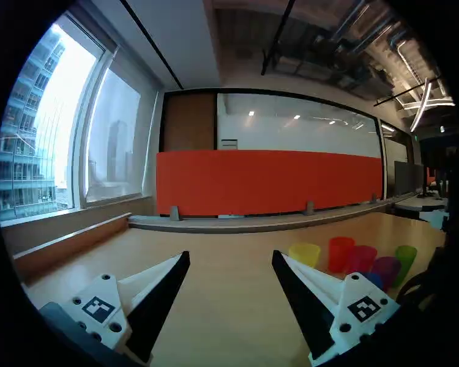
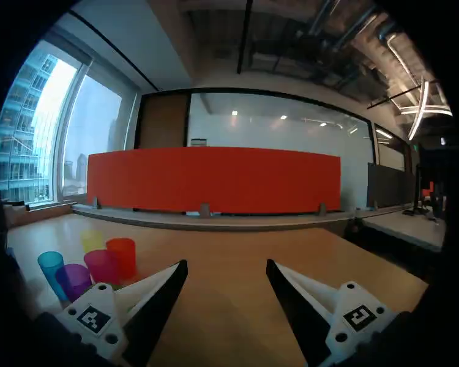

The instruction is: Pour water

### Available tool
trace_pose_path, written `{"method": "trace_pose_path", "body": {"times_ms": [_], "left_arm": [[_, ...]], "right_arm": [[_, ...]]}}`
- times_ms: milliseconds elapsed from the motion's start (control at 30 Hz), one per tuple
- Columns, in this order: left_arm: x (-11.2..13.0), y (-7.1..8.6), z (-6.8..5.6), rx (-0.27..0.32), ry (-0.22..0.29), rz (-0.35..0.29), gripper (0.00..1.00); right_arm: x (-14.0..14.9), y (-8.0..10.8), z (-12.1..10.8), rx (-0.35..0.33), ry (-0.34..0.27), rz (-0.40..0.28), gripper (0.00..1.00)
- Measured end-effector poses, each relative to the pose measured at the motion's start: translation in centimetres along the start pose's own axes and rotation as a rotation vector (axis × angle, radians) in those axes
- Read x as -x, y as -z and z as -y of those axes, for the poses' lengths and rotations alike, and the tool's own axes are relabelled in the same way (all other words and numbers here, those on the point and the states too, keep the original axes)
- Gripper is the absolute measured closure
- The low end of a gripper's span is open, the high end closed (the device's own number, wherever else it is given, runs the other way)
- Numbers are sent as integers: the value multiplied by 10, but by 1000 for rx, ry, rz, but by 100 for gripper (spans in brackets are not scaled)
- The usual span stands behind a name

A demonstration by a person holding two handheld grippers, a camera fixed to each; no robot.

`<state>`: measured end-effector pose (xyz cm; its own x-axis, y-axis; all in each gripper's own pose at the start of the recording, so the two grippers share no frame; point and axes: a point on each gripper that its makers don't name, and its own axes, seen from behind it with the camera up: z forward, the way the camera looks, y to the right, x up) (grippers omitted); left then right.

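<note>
both empty, jaws spread wide on left gripper (image 1: 229,253) and right gripper (image 2: 225,263); both hover over wooden desk (image 1: 229,312); bunch of see-through plastic cups (image 1: 362,257) stands on desk, off right in left gripper view, low left in right gripper view; yellow cup (image 1: 305,254) on bunch's edge, easiest reach imo; guess thin plastic, light, slick, dents if squeezed hard; pinch mid-wall, gently; can't tell which one has water; full one heavier, sloshy

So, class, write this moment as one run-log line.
phase: pre-grasp | left gripper: open, empty | right gripper: open, empty | coloured cups: grouped upright on table, untouched
</note>
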<state>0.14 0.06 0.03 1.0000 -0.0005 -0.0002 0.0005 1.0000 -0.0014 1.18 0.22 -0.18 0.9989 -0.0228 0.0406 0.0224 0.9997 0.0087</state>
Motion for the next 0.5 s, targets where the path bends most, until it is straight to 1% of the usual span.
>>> {"method": "trace_pose_path", "body": {"times_ms": [167, 300, 400, 500], "left_arm": [[-23, -4, -8, 29, 9, -2, 0], [-45, -7, -14, 49, 12, 3, 0], [-60, -10, -17, 67, 7, 11, 0], [-75, -13, -18, 80, -5, 25, 0]], "right_arm": [[-29, 0, -2, -20, 3, 0, 1], [-55, 0, -4, -34, -7, 11, 1], [-75, 1, -3, -54, -11, 15, 1], [-95, 1, -3, -69, -8, 13, 1]]}}
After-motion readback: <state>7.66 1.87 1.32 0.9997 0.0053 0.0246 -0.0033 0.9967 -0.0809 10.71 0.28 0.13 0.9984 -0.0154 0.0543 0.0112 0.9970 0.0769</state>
